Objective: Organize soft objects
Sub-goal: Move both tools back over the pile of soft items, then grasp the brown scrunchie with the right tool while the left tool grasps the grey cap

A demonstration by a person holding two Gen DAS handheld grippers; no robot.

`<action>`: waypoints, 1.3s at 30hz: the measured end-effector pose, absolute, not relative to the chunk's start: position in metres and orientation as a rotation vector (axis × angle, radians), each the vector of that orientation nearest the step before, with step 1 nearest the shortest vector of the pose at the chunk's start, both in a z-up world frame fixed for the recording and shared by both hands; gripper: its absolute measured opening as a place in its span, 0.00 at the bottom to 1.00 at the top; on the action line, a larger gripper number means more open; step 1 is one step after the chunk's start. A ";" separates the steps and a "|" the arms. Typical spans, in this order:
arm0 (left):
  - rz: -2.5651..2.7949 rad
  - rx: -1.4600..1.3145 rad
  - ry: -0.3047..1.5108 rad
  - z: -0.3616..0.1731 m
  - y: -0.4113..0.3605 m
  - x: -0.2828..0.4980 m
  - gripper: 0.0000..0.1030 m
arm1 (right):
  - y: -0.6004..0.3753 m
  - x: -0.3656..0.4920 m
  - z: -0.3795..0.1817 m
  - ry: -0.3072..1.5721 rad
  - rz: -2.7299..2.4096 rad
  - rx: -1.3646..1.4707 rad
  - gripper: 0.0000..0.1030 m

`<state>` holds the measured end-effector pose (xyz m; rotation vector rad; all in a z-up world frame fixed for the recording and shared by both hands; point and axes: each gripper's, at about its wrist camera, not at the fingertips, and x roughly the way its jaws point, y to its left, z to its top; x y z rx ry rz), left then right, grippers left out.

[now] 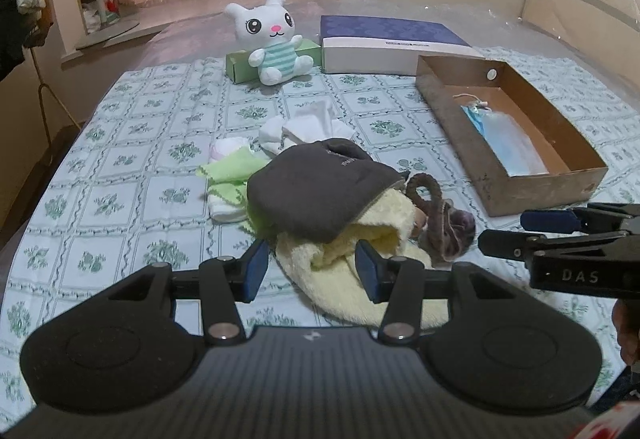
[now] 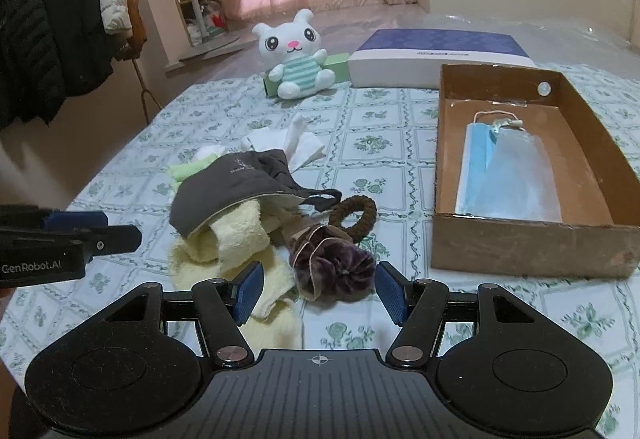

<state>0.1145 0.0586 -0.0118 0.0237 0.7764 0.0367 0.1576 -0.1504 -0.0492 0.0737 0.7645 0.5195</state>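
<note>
A pile of soft things lies mid-bed: a dark grey cloth [image 1: 320,187] over a pale yellow towel [image 1: 340,279], a purple scrunchie [image 2: 336,271], a brown hair tie [image 2: 356,213], green cloths [image 1: 232,175] and white socks [image 1: 308,129]. My left gripper [image 1: 312,271] hovers open over the yellow towel's near end, nothing pinched. Just before the purple scrunchie, my right gripper [image 2: 320,291] stands open with nothing between its pads. A brown cardboard box [image 2: 532,247] at right holds a blue face mask [image 2: 504,175].
A white plush bunny [image 1: 272,39] leans on a green box [image 1: 236,65] at the far side, beside a purple-lidded white box [image 1: 392,39]. Jackets hang on a rack [image 2: 60,39] left of the bed. The patterned bedspread [image 1: 120,199] is bare at left.
</note>
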 end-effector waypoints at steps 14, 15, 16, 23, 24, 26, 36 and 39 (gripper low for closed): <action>-0.001 0.062 0.778 -0.029 0.055 0.150 0.44 | -0.135 0.196 -0.088 0.833 0.473 0.064 0.61; -0.002 0.066 0.777 -0.030 0.055 0.152 0.44 | -0.134 0.198 -0.089 0.838 0.476 0.070 0.61; -0.004 0.070 0.777 -0.031 0.055 0.154 0.44 | -0.134 0.199 -0.091 0.843 0.476 0.075 0.61; -0.015 0.099 0.777 -0.038 0.054 0.159 0.44 | -0.127 0.199 -0.099 0.826 0.500 0.046 0.59; -0.016 0.100 0.778 -0.039 0.055 0.160 0.44 | -0.126 0.198 -0.099 0.818 0.507 0.034 0.50; -0.018 0.102 0.779 -0.040 0.056 0.160 0.43 | -0.123 0.197 -0.101 0.817 0.518 0.004 0.35; -0.039 0.141 0.767 -0.044 0.052 0.162 0.43 | -0.140 0.186 -0.079 0.731 0.506 0.027 0.15; -0.053 0.167 0.765 -0.045 0.048 0.164 0.43 | -0.146 0.187 -0.070 0.713 0.494 0.038 0.15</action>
